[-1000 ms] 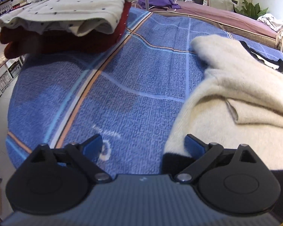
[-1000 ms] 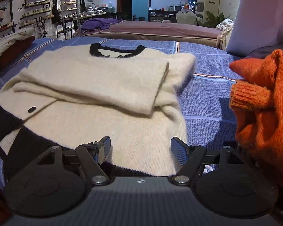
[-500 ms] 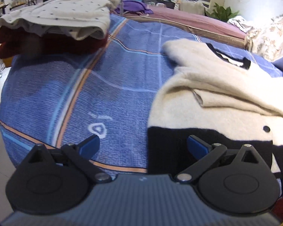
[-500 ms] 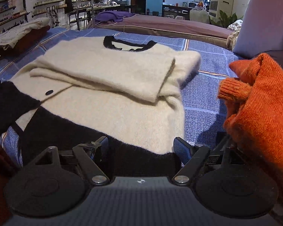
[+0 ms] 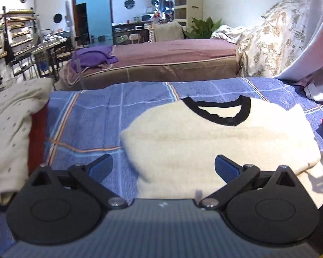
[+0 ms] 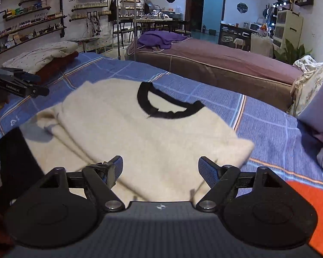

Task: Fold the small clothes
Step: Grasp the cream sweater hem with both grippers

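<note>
Cream sweater [image 5: 215, 142] lies folded on blue plaid bedspread [image 5: 92, 116]

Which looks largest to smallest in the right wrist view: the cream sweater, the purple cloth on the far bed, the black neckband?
1. cream sweater, by far the largest in frame, though also nearest.
2 and 3. black neckband and purple cloth cover similar areas; the cloth is much farther away, so I would not rank these two.
</note>
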Demonstrator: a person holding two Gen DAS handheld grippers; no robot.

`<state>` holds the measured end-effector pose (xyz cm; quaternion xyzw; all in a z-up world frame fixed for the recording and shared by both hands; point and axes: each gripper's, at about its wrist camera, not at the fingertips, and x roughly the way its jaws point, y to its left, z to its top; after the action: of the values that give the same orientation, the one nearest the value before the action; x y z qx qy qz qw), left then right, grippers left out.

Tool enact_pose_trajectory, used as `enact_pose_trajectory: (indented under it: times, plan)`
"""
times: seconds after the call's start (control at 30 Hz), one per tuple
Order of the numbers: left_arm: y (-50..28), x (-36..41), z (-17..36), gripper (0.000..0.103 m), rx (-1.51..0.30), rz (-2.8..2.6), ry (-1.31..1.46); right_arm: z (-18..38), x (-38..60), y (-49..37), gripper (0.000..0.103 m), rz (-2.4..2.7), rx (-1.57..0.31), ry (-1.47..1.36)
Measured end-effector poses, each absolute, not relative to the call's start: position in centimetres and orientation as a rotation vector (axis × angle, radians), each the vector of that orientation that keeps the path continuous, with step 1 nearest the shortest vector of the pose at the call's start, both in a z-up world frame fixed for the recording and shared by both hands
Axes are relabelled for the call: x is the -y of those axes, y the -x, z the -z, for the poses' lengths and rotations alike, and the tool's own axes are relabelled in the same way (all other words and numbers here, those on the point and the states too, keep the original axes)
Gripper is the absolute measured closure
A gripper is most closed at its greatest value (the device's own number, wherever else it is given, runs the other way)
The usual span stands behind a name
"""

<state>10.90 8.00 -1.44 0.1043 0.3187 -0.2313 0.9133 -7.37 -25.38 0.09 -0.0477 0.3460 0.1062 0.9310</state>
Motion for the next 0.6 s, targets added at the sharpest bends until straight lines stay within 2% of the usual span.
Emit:
enact_pose_trajectory:
  times: [0.2, 0.4, 0.6]
  plan:
    - [-20.9, -4.0, 1.9, 0.000, -0.750, 0.589, -0.266, -0.4, 29.3, -1.4, 0.000, -0.263, -0.829, 0.052]
    - [-31.7, -1.4, 4.3, 0.000, -0.877, 0.640, -0.168, 2.8, 32.9, -10.9, 0.000, -0.289, -0.931, 0.076]
    - [-36.4, 2.9, 8.1, 0.003, -0.933, 0.751, -0.311, 6.5, 34.2, -16.2, 0.000, -0.391, -1.007, 0.115]
